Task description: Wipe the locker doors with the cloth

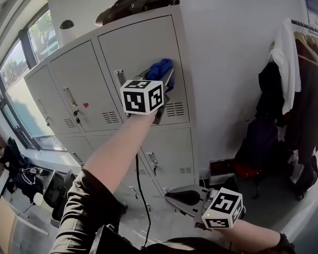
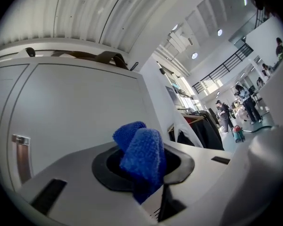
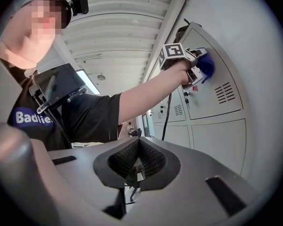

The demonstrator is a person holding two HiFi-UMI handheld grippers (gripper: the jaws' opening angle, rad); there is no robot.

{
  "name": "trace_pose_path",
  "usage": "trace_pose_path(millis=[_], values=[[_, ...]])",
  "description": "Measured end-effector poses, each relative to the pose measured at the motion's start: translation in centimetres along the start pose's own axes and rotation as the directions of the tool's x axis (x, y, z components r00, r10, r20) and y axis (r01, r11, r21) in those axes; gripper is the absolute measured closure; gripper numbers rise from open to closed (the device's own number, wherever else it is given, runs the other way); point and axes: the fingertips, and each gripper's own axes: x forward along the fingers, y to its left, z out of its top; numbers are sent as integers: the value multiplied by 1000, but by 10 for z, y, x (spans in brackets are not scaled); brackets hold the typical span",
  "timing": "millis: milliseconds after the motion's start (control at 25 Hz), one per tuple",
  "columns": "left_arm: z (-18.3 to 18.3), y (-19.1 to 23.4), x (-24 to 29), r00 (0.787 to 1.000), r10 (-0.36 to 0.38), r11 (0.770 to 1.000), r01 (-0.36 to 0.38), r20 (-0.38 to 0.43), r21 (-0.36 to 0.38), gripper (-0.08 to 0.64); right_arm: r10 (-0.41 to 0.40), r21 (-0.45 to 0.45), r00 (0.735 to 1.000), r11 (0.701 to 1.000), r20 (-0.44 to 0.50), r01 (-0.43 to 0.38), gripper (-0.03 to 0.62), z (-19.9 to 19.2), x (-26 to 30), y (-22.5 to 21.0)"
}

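Observation:
A blue cloth (image 1: 160,67) is pressed against the upper right locker door (image 1: 143,46) of a grey bank of lockers. My left gripper (image 1: 158,86) is raised to that door and is shut on the cloth, which bunches out between its jaws (image 2: 141,157). The right gripper view shows the same cloth (image 3: 206,66) touching the door above the vent slots. My right gripper (image 1: 172,197) hangs low in front of the bottom lockers, away from the doors. It is shut with nothing in it (image 3: 137,166).
A dark bag (image 1: 138,1) lies on top of the lockers. A rack of hanging clothes (image 1: 294,83) stands at the right, with bags on the floor beneath. Windows run along the left wall. A black cable (image 1: 140,194) hangs below my left arm.

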Motion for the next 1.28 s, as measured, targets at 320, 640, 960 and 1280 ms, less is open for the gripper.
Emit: trace_pose_path(millis=[320,640,960,1280], values=[[1,-33,17,998,-58,998,58,12,0,437,-50,4,999,999,12,50,588,-1,-10,-4],[4,67,-57,990,138,990,-137,20,-31,437,25,-20,1000,999,-16,-25,588,-3,15,16],[-21,145,-110,951,307,952,-307,-38,8,437,97,-11,994,995,-46,-98,588,-10,37,29],[-35,110,-84,965,260,966,-260,-42,11,437,72,4,996,997,-53,-72,588,-16,30,23]])
